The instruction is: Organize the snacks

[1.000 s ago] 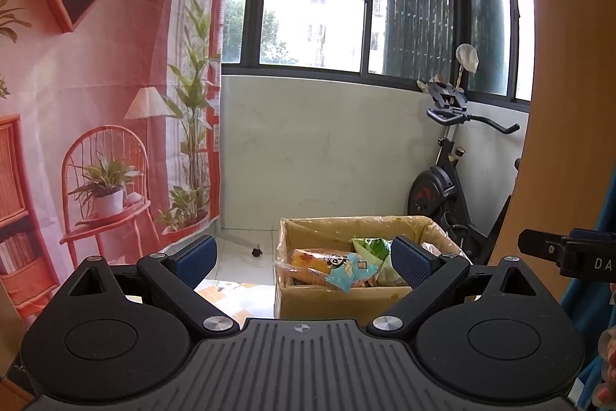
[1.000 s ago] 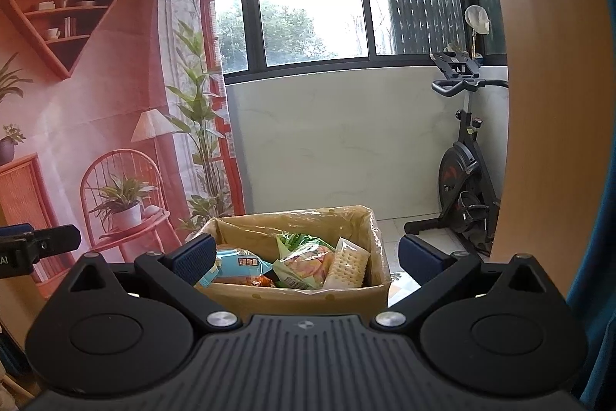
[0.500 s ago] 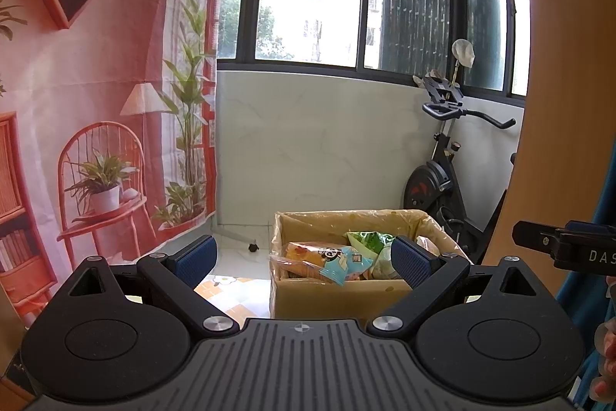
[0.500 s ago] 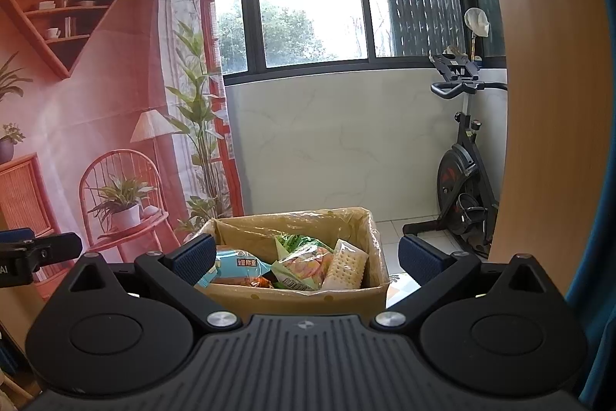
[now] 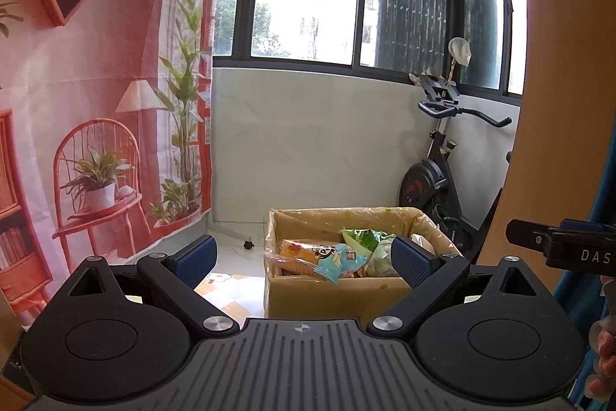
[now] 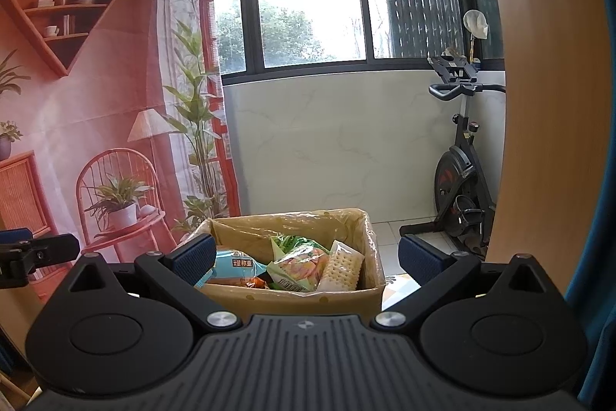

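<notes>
Two views. Left wrist: my left gripper (image 5: pixel 304 257) has its jaws spread wide, gripping nothing. Ahead, slightly right, an open brown cardboard box (image 5: pixel 331 289) holds mixed snack packets (image 5: pixel 327 257). Black exercise bike (image 5: pixel 439 172) far right.

Right wrist: my right gripper (image 6: pixel 306 253) is likewise wide apart and empty, the box (image 6: pixel 292 297) straight ahead; a clear-wrapped cracker pack (image 6: pixel 342 266) leans at its right side.
</notes>
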Tool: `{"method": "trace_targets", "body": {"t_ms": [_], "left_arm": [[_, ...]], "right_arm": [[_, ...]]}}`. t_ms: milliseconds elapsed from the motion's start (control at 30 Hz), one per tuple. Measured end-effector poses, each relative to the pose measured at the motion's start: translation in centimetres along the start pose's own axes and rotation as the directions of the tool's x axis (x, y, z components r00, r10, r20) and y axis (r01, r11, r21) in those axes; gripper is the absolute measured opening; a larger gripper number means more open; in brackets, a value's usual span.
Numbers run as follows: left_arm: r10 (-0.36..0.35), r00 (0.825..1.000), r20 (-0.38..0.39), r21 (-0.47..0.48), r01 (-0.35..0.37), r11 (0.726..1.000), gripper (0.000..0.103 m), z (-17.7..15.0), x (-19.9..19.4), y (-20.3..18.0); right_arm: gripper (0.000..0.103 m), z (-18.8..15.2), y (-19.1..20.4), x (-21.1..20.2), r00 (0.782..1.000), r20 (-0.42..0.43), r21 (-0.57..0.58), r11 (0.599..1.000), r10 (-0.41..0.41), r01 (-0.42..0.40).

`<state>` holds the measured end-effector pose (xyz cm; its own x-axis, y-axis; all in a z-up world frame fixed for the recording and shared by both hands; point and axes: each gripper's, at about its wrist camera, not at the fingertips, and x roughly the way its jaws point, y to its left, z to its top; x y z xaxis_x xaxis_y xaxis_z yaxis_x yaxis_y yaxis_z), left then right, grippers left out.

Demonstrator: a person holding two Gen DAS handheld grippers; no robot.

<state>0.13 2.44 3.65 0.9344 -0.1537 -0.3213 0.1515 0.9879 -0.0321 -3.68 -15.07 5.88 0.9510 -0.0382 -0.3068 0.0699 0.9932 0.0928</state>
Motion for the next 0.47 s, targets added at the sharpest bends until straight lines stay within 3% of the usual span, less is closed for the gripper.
{"method": "trace_targets", "body": {"t_ms": [467], "left_arm": [[-0.015,1.000,-0.002,-0.012,0.015,1.000,0.098,-0.22,0.14,0.06]], "right_arm": [[0.103,-0.09,-0.07,0.27,1.000,0.001,-0.013,1.000,-0.005,0.005]]}}
